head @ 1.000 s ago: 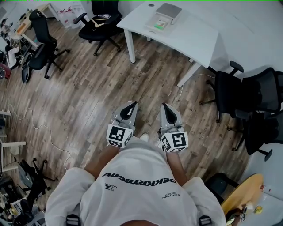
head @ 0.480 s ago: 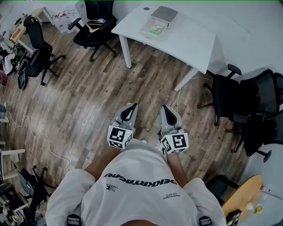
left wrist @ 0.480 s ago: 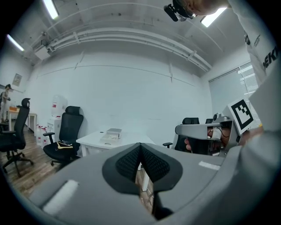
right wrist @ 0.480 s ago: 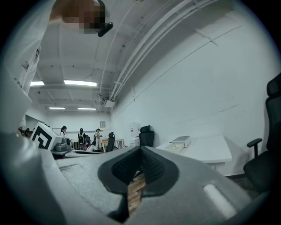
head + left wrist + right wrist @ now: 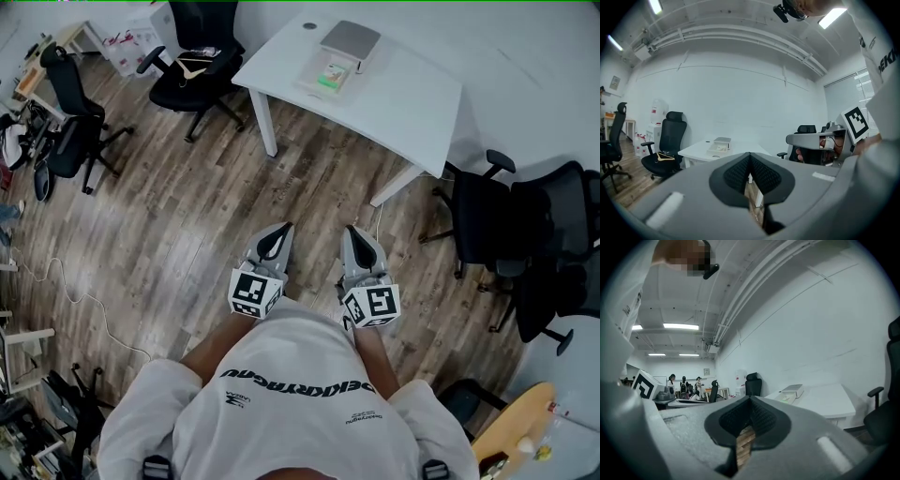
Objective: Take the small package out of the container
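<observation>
A white table point(image 5: 412, 89) stands ahead across the wooden floor. On it rests a grey box-like container point(image 5: 351, 38), with a flat white piece holding a small green-marked package point(image 5: 330, 77) in front of it. I hold both grippers side by side at waist height, well short of the table. The left gripper point(image 5: 278, 230) is shut with nothing between its pads, and so is the right gripper point(image 5: 352, 231). The container point(image 5: 722, 140) also shows in the left gripper view and, as a small grey container point(image 5: 793, 388), in the right gripper view, far beyond the shut jaws.
A black office chair point(image 5: 202, 42) with a hanger on its seat stands left of the table. More black chairs point(image 5: 487, 202) crowd the right side, another chair point(image 5: 70, 122) the left. A cable point(image 5: 75, 292) trails over the floor. Several people point(image 5: 684, 383) stand far back.
The view has shifted as I step toward the table, which sits a little lower in the head view. Both grippers keep the same shut pose in front of me.
</observation>
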### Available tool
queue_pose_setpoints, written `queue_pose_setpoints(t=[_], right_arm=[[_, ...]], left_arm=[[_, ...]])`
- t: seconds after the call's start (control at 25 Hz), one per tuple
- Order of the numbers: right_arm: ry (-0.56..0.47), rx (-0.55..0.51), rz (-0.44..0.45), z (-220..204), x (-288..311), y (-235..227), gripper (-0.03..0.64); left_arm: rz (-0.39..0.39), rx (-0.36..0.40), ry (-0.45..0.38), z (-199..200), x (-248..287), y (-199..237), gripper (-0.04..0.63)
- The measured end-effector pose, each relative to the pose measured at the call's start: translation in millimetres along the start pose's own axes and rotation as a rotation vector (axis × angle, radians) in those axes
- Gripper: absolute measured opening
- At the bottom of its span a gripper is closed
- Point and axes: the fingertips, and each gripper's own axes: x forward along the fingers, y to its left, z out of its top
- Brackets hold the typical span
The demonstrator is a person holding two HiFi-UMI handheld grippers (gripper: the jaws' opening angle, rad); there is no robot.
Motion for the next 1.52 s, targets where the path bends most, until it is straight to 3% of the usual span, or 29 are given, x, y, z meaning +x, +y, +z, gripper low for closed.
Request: queue_pose_setpoints(t=[0.96,1.52], right_arm=[[0.018,-0.004,-0.162,40,206,-51,-0.002],[0.035,-0.011,-0.172,40,264,-58,-0.002]], left_arm=[[-0.11,-0.002,0.032,59,149,169,0.005],[-0.162,-0.019,0.045,60,196,211,0.005]])
